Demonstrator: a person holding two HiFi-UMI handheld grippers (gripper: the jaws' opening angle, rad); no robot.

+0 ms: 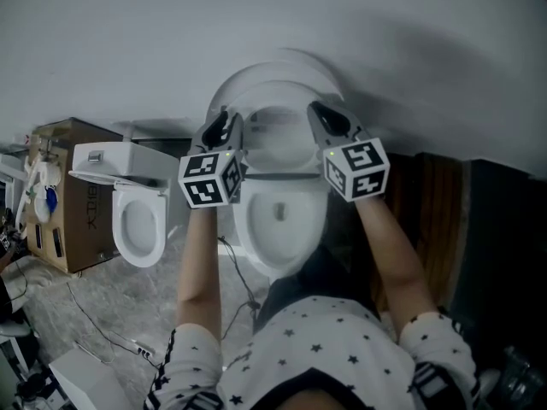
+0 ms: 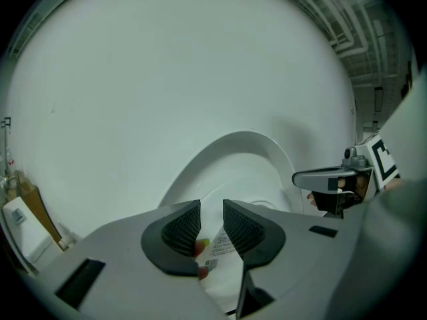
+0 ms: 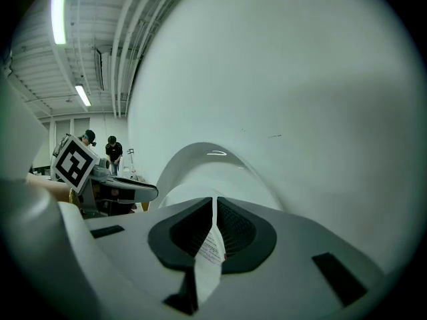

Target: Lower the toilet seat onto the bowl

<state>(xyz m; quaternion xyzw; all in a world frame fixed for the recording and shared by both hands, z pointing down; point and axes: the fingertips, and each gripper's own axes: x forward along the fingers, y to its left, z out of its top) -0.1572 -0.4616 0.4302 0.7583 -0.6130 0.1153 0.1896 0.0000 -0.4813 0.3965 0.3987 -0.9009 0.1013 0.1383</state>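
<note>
A: The toilet seat (image 1: pixel 273 82) and bowl (image 1: pixel 243 229)?
B: Both white.
A: The marker cubes (image 1: pixel 211 178)?
B: Black-and-white squares.
A: The pads (image 3: pixel 239 231) on the right gripper (image 3: pixel 213 212)?
B: Black, ribbed. The label (image 3: pixel 210 249) between them is white with dark print.
A: The shirt (image 1: pixel 316 340)?
B: White with dark stars.
A: The cardboard box (image 1: pixel 67 143)?
B: Brown.

label (image 3: pixel 209 249) print too small to read; lower end hidden

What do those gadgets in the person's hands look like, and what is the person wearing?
The left gripper and right gripper are light grey shells, each ending in two dark ribbed pads. Each carries a cube of black-and-white square markers. The shirt is white, short-sleeved and dotted with dark stars.
</note>
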